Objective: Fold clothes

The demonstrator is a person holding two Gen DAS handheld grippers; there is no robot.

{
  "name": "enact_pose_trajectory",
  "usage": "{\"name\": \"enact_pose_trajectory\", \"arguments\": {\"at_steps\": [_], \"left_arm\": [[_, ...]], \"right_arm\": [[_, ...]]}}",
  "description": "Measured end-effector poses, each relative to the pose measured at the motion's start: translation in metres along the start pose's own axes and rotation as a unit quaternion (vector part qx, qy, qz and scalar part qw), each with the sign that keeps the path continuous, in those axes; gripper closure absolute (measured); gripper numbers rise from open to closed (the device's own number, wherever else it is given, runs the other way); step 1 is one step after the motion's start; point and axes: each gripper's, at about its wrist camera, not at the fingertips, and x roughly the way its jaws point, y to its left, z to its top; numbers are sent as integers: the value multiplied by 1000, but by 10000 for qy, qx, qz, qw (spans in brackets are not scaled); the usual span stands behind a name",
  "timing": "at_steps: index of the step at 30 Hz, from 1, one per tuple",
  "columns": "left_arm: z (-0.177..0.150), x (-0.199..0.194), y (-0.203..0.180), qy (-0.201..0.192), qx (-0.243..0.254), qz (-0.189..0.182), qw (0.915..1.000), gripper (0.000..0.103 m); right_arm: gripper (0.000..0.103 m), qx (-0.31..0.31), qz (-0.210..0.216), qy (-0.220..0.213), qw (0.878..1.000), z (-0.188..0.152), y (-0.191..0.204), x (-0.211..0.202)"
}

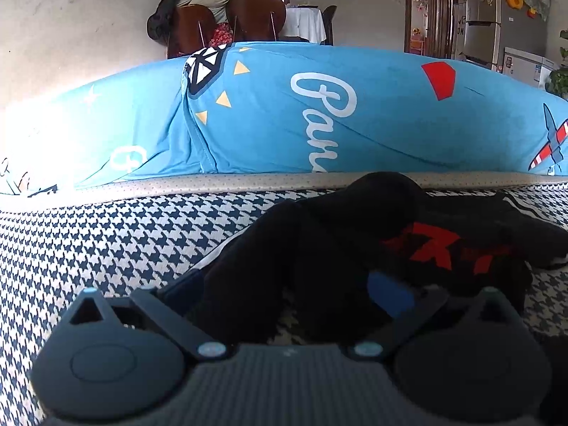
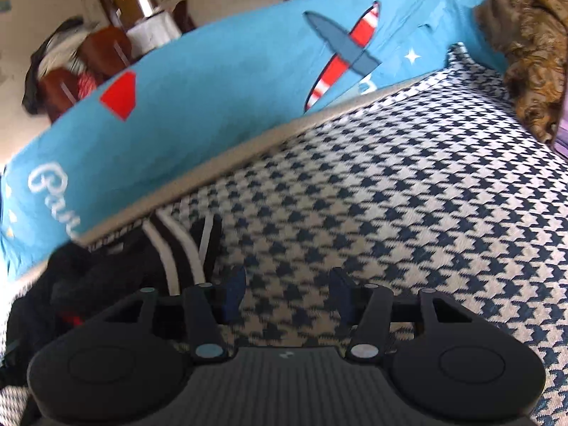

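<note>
Left claw (image 1: 284, 294) buried in crumpled black garment with red print (image 1: 355, 248), grip unclear; may snag several layers. Right claw (image 2: 287, 296) open, empty, over houndstooth bed cover (image 2: 390, 195); could pinch it.

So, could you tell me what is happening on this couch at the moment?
A person holding two grippers is folding a black garment with red lettering, which lies bunched on the houndstooth cover. The left gripper has black fabric lying between its jaws, though whether it is clamped cannot be told. The right gripper is open and empty over bare cover, beside the garment's striped edge. A blue printed cushion runs behind.
</note>
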Motion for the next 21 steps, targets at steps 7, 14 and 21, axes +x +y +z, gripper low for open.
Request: {"name": "enact_pose_trajectory", "arguments": {"at_steps": [7, 14, 21], "left_arm": [[2, -4, 1, 1, -109, -120, 9999, 0], [2, -4, 1, -7, -147, -120, 9998, 0], [1, -5, -2, -15, -87, -142, 9999, 0]], "right_arm": [[51, -492, 579, 412, 9963, -14, 12, 8], [51, -696, 584, 528, 9945, -17, 12, 11], [50, -471, 1144, 259, 9920, -20, 28, 23]]}}
